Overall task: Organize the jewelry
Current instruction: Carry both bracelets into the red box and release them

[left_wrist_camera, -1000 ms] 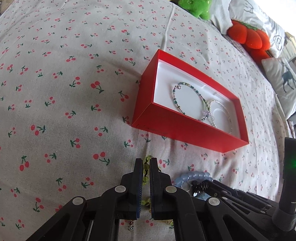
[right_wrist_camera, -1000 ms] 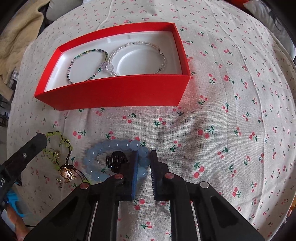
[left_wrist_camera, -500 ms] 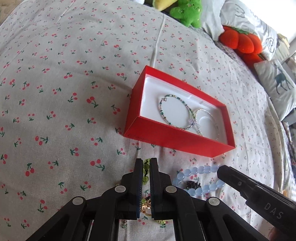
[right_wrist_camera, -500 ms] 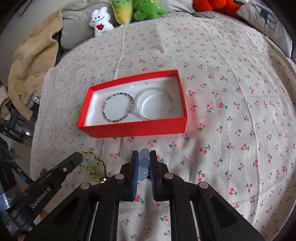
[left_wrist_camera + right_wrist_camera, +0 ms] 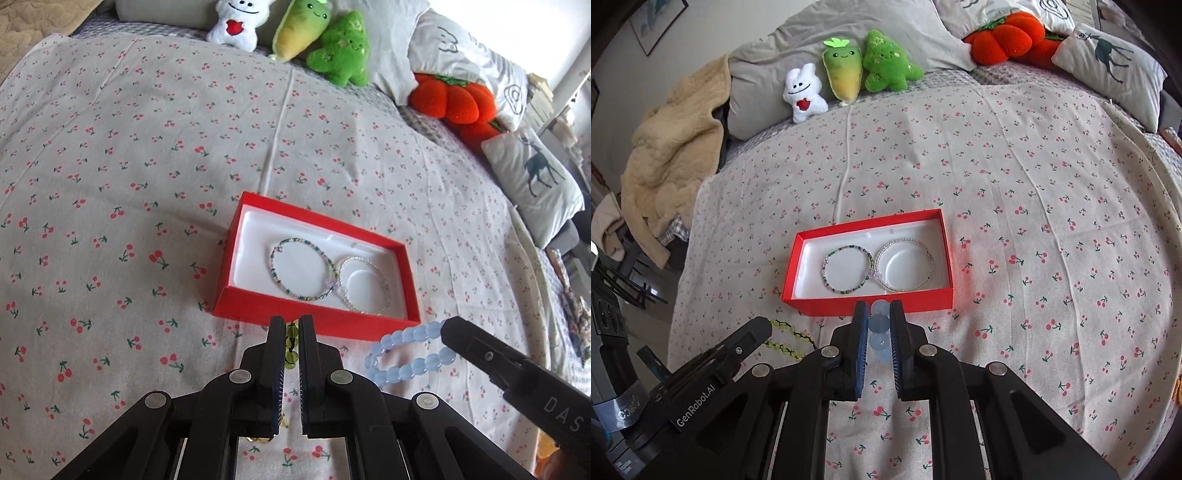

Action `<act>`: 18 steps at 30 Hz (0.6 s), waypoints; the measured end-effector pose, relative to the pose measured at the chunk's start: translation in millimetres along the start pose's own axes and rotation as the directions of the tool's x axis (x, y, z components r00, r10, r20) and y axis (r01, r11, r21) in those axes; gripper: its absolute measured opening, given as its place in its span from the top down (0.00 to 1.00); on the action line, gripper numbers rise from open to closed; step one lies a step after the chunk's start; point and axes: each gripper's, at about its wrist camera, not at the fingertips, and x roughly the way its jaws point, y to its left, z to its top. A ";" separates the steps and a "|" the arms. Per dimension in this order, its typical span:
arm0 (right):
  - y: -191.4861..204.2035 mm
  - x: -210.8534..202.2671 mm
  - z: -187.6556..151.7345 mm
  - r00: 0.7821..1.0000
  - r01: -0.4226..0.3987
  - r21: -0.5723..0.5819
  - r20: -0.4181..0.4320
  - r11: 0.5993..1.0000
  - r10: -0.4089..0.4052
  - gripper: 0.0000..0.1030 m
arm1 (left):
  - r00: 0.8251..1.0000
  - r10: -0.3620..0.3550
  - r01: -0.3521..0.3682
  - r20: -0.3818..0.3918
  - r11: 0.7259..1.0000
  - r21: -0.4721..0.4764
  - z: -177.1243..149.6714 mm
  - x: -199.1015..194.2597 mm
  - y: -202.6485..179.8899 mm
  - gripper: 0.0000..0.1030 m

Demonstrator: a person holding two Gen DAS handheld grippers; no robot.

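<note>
Both tongs (image 5: 291,328) (image 5: 878,314) are black with silver rivets, blue ribbed pads, and white "GenRobot.AI" lettering.

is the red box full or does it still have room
Not full. The red box holds two bracelets: a green beaded one and a clear one, side by side. Bare white lining shows at its left end.

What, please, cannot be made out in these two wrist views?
- Yellow-green beaded bracelet: left wrist view shows only a few beads; the left claw hides the rest.
- Pale blue round-bead bracelet: in the right wrist view, mostly hidden inside the right claw.
- Red rectangular box: contents behind its near wall are hidden.
</note>
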 end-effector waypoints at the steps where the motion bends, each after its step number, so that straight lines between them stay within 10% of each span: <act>1: 0.7 -1.3 1.9 1.000 0.000 0.000 0.006 1.000 0.000 0.88 | 1.000 -0.005 0.005 0.005 1.000 0.001 3.9 -1.0 -3.6 0.99; 18: -34.8 -34.4 40.5 0.991 -0.021 0.090 0.136 0.996 0.009 0.88 | 0.992 -0.122 0.122 0.010 0.992 0.014 56.8 40.0 -44.7 0.99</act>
